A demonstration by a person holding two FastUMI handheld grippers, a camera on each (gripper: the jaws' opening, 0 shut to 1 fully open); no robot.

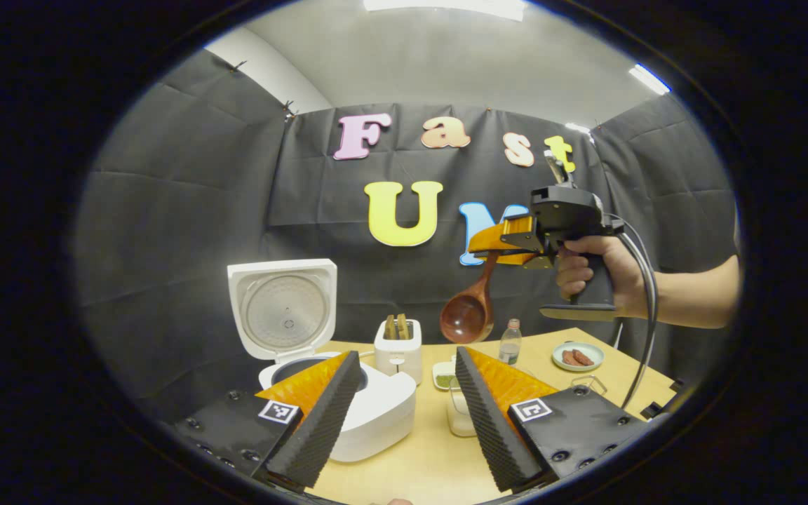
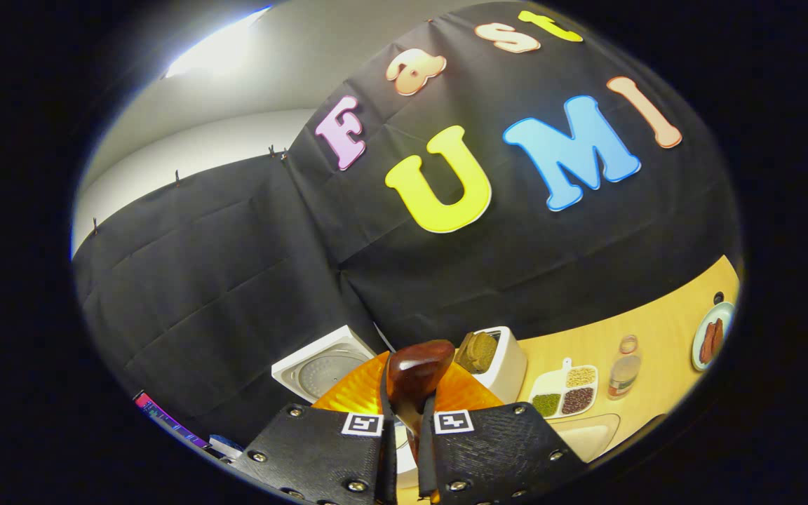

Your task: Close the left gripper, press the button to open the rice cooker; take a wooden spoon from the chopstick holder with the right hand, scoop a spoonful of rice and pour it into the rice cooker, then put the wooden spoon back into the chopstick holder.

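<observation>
Two grippers: both in sight in the left gripper view, one near the camera, one raised at the right.
Writing: no brand or label on any item can be made out; the square black-and-white markers on the gripper bodies carry patterns, not words.
Rice cooker [image 1: 369,414]: white, at the left of the table [image 1: 418,463], lid [image 1: 283,308] standing upright and open; the inner pot [image 1: 299,368] shows as a dark opening, its contents hidden behind a finger.
Left gripper [image 1: 404,414]: jaws spread wide apart, holding nothing, the cooker showing between and behind its fingers.
Toaster [image 1: 398,349]: white, just right of the cooker, with two brown slices of bread [image 1: 397,326] standing in its slots.
Divided dish [image 2: 564,393]: white, right of the toaster, with pale, green and dark brown grains in separate sections.
Clear container [image 1: 460,410]: in front of the dish, partly hidden by a finger; contents unclear.
Bottle [image 1: 510,342]: clear plastic, upright, beyond the dish.
Wooden spoon [image 1: 468,315]: dark reddish, hanging bowl-down in the air above the table, well above the toaster and dish; nothing can be seen in its bowl.
Right gripper [image 1: 509,245]: raised high, held by a hand [image 1: 597,273], fingers clamped on the spoon's handle.
Plate [image 1: 578,356]: pale, at the far right, with reddish-brown sausage-like pieces on it.
</observation>
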